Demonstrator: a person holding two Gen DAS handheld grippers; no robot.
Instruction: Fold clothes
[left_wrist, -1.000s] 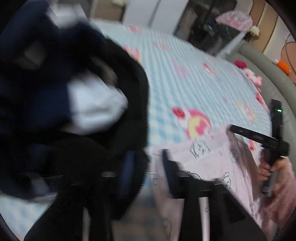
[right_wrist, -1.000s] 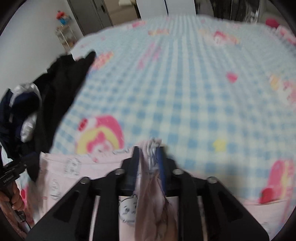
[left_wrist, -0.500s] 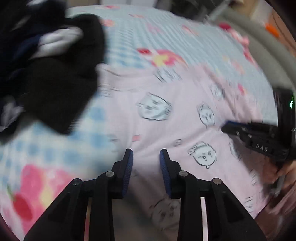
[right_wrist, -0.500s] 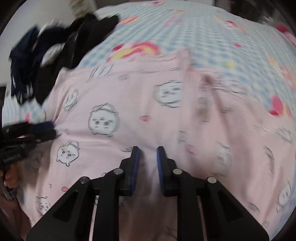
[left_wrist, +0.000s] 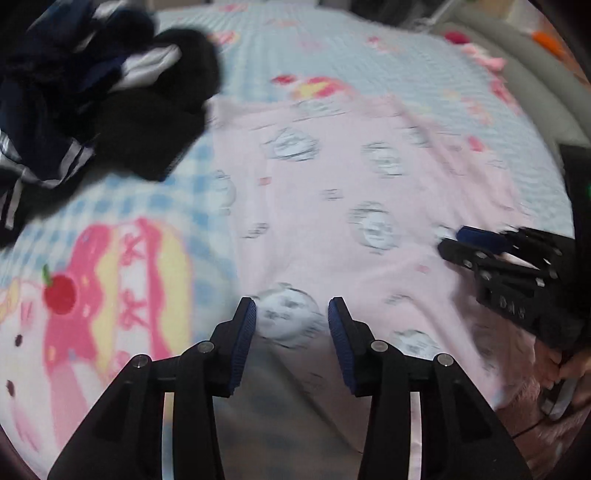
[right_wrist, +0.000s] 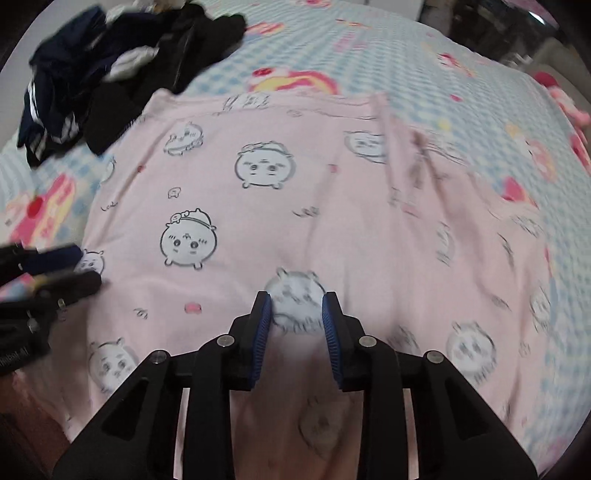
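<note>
A pink garment printed with cartoon animal faces lies spread flat on the bed; the right wrist view shows it too. My left gripper hovers over its near left part, jaws opening, with nothing pinched between the blue pads. My right gripper hangs over the near middle of the garment, jaws also opening, and only flat cloth shows in the gap below. Each gripper shows in the other's view: the right gripper at the right edge, the left gripper at the left edge.
A heap of dark navy, black and white clothes lies at the far left of the bed. The blue checked sheet carries pink cartoon prints. A grey padded bed edge runs along the far right. A hand holds the right gripper's handle.
A second ago the right gripper was shut on a pinch of pink cloth. The garment now lies spread on the bed, both grippers have let go and drawn back over it.
</note>
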